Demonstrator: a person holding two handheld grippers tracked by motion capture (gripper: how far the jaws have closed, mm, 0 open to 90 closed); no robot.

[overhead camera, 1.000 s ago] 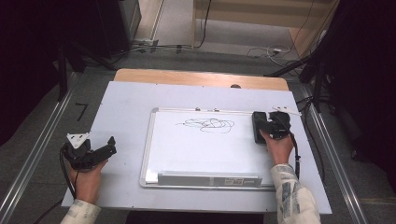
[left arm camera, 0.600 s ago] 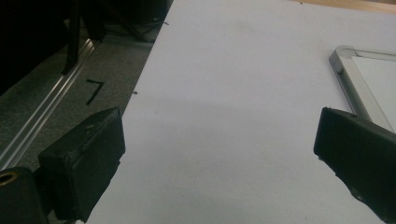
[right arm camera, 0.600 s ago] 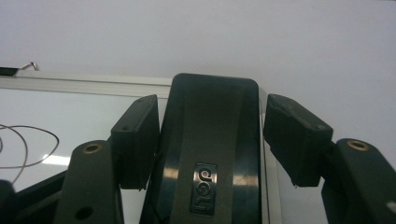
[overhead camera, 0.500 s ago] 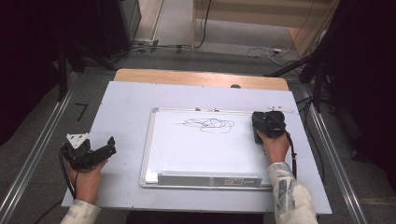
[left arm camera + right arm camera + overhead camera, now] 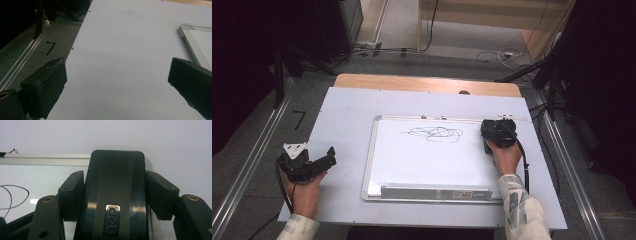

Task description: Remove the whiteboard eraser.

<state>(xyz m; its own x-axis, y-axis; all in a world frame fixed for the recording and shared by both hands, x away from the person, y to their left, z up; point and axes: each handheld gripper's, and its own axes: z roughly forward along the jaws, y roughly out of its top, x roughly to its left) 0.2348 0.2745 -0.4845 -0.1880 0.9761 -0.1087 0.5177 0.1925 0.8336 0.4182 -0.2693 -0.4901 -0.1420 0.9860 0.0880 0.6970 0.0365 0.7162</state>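
A whiteboard (image 5: 427, 162) with a silver frame lies flat on the table, a black scribble (image 5: 434, 133) near its top edge. My right gripper (image 5: 494, 131) sits at the board's right edge, pointing away from me. In the right gripper view a black eraser (image 5: 115, 195) with a small metal label fills the gap between the jaws. They have just been opening, and both pads still lie against the eraser's sides. My left gripper (image 5: 328, 159) rests on the table left of the board, open with nothing between its fingers (image 5: 46, 85).
The board lies on a pale sheet (image 5: 347, 120) that covers the table. A wooden strip (image 5: 422, 84) shows along the table's far edge. Metal rails (image 5: 252, 165) run down both sides, and cables lie on the floor beyond. The board's corner (image 5: 186, 35) is near my left gripper.
My right gripper has shifted a little to the left, from beside the eraser to over it with the jaws around it. The left gripper has not moved.
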